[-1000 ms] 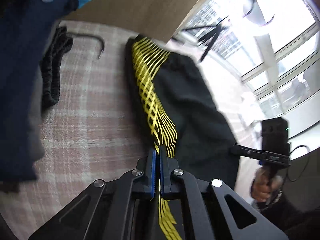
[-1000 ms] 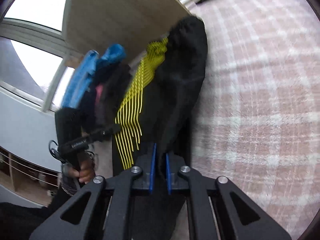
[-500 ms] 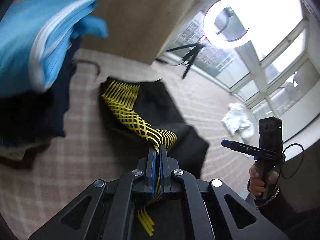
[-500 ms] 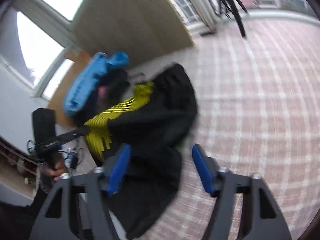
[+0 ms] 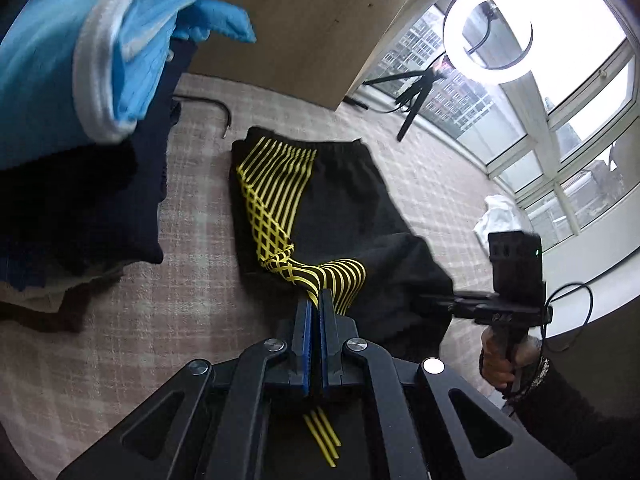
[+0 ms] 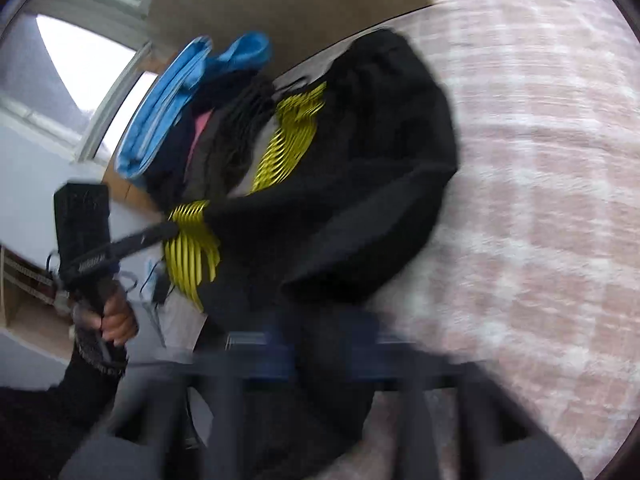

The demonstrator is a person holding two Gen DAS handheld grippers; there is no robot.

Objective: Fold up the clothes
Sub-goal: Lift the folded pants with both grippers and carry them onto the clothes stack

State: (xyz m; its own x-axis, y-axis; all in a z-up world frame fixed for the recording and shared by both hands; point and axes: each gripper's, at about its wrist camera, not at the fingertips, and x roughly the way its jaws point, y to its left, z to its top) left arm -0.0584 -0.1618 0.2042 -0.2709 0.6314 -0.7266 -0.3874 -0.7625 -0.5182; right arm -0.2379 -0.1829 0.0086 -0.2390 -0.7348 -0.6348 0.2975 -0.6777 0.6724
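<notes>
**Far hem carried back over the shorts; right hand-held gripper regripping**

The black shorts with yellow stripes [image 5: 344, 216] are lying on the pink plaid bed cover [image 5: 168, 320], beside the pile of folded clothes [image 5: 80, 128] topped by a blue garment. A second ago the shorts were stretched out long between both tools; now the near half has been brought back over the waistband half, so a fold in half is roughly formed, though the top layer is bunched and twisted at the striped panel.

The left hand-held gripper [image 5: 315, 312] is kept clamped on the yellow-striped hem, with fabric seen passing between its blue pads and out below. The right hand-held gripper [image 6: 320, 344] was let go of the cloth half a second ago and is closing again at this moment; black fabric is seen between its jaws, but the view is too motion-blurred for contact to be confirmed.

Judged from this: the first fold is not yet laid down. The lifted layer needs to be lowered and flattened, and the edges squared, before the shorts can be moved to the pile.
</notes>
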